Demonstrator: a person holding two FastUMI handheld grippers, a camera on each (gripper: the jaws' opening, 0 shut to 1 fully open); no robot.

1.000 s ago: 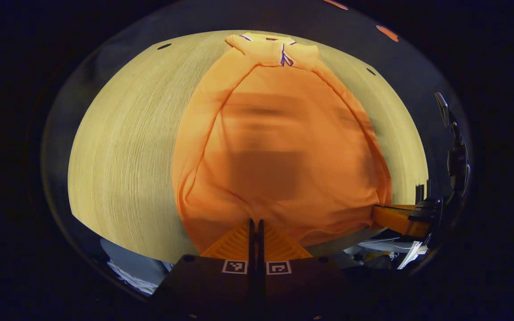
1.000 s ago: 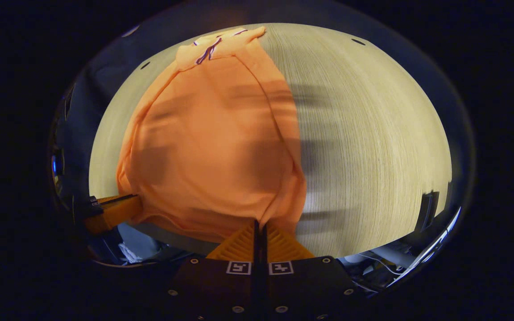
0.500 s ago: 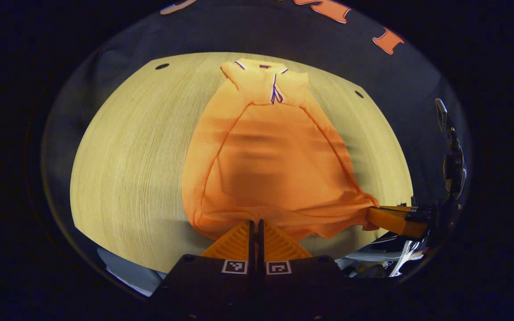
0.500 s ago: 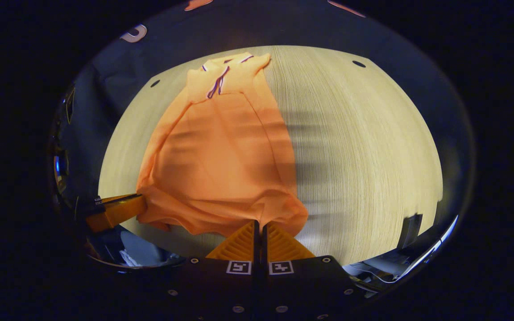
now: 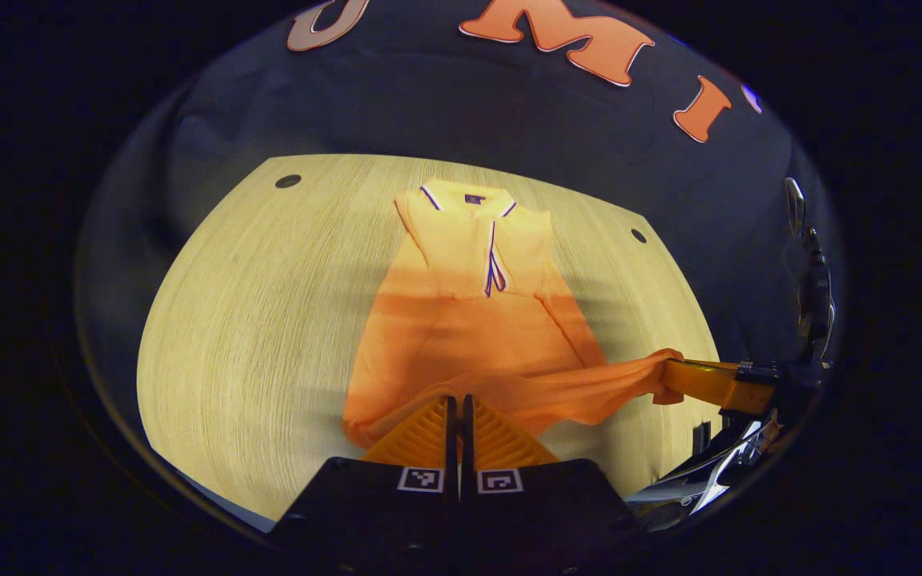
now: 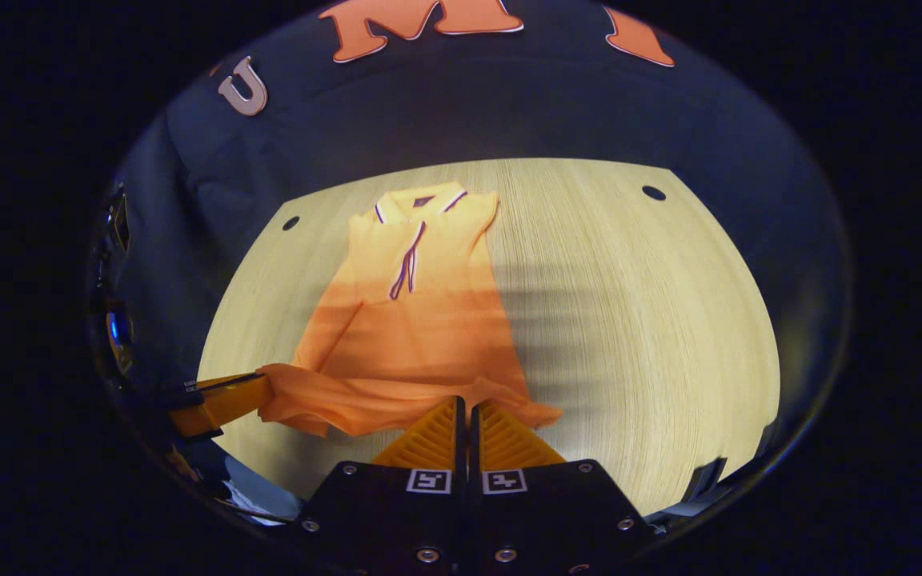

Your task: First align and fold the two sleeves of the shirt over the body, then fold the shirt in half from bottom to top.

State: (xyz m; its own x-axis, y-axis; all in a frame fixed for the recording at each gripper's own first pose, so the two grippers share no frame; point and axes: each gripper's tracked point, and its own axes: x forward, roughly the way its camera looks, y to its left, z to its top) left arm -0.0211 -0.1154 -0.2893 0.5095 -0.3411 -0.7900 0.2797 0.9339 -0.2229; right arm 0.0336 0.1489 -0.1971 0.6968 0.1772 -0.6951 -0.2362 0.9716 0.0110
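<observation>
Both grippers clamped on the near hem of the orange polo shirt [image 5: 477,320], one at each bottom corner. Left gripper [image 5: 454,404]: fingers closed tight, hem fabric pinched between them at the near-left corner. Right gripper [image 6: 463,406]: same, closed on the near-right corner; it also shows in the left gripper view at far right [image 5: 705,382], holding the stretched corner.

Hem is lifted off the pale wood-grain tabletop [image 6: 653,320] and strung roughly taut between the two grips, sagging a bit mid-span. Rest of the shirt lies flat beyond, sleeves already tucked over the body, striped collar [image 6: 419,200] at the far end.

Key relation: shirt's long axis runs straight away from both grippers, near hem to far collar. Both grips sit about level across the hem, neither clearly nearer the collar.

Judgement: bottom-to-top fold in progress. Next move is carrying the hem forward over the body to the collar, keeping both grips even so the fold line stays square.
</observation>
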